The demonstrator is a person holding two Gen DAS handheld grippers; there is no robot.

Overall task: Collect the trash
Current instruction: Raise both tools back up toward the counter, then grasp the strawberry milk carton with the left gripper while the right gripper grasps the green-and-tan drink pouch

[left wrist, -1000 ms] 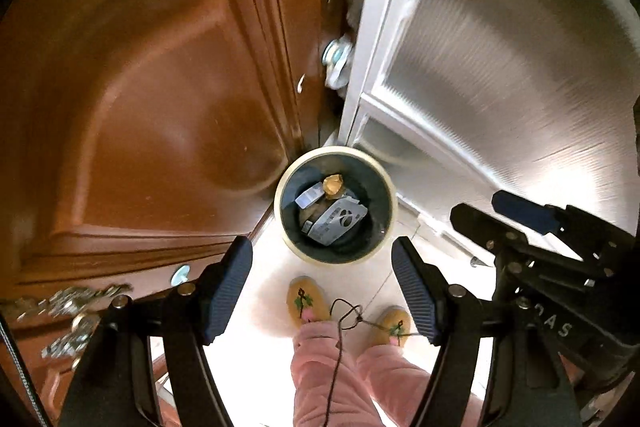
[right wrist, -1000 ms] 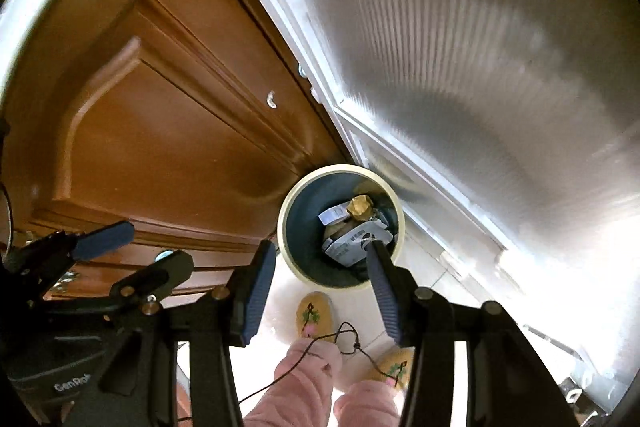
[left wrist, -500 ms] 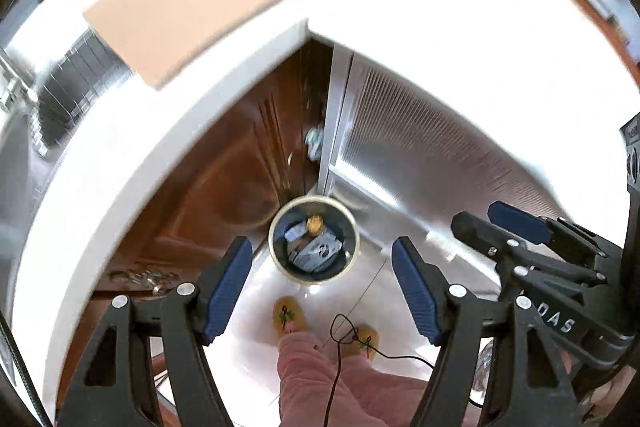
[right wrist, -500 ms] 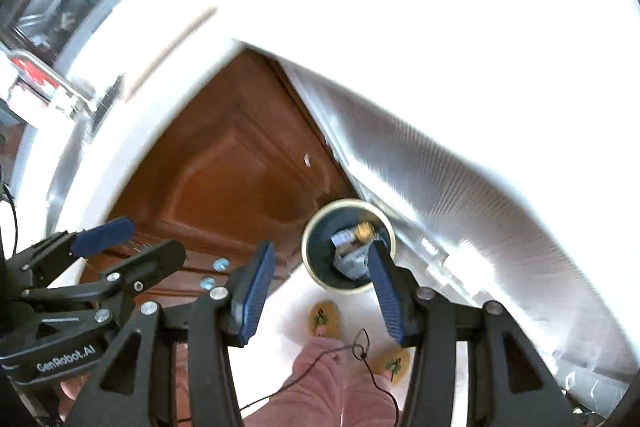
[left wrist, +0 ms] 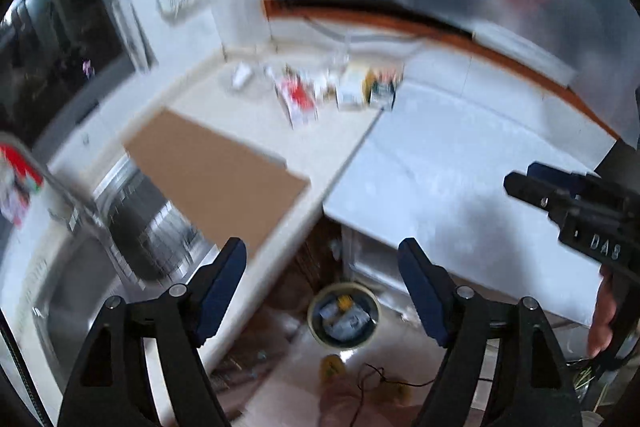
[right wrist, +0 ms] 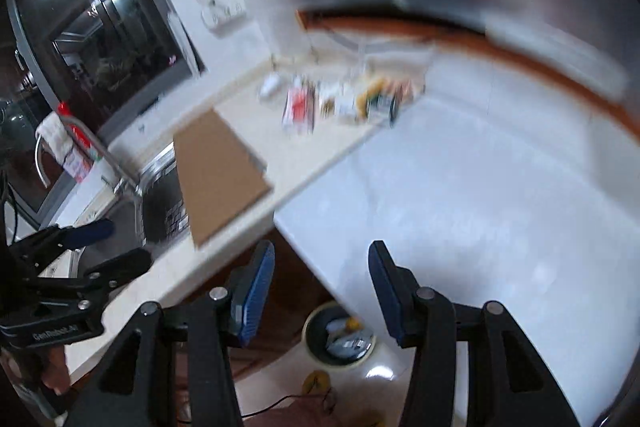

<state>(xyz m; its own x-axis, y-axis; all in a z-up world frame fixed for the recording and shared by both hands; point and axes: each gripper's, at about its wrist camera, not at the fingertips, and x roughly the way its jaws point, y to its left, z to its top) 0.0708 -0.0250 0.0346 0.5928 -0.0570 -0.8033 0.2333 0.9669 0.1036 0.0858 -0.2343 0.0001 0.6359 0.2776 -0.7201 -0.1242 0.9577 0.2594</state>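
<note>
Far left there's a dark window (right wrist: 104, 43), and below it a metal sink (left wrist: 132, 227) with a faucet (right wrist: 100, 155) that has something red and white hanging on it. A brown board (left wrist: 212, 175) lies on the pale countertop (left wrist: 256, 131), one end sticking out over the sink.

The left gripper (left wrist: 322, 291) has its jaws spread wide with nothing between the blue pads; they've just been opening a bit further. Straight down through that gap is the trash bin (left wrist: 344, 315) on the floor, a round cream-rimmed can with crumpled bits already in it, sitting by the corner where the wooden cabinet meets the white unit.

Further back on the counter, a cluster of small packets and wrappers (left wrist: 336, 91) lies near the wall. It's pretty smeared, so I can't say what each one is.

The right gripper (right wrist: 320, 291) is roughly half open, also empty, with the same bin showing below between its fingers. To the right a white surface (right wrist: 460, 207) stretches away, bare.
</note>
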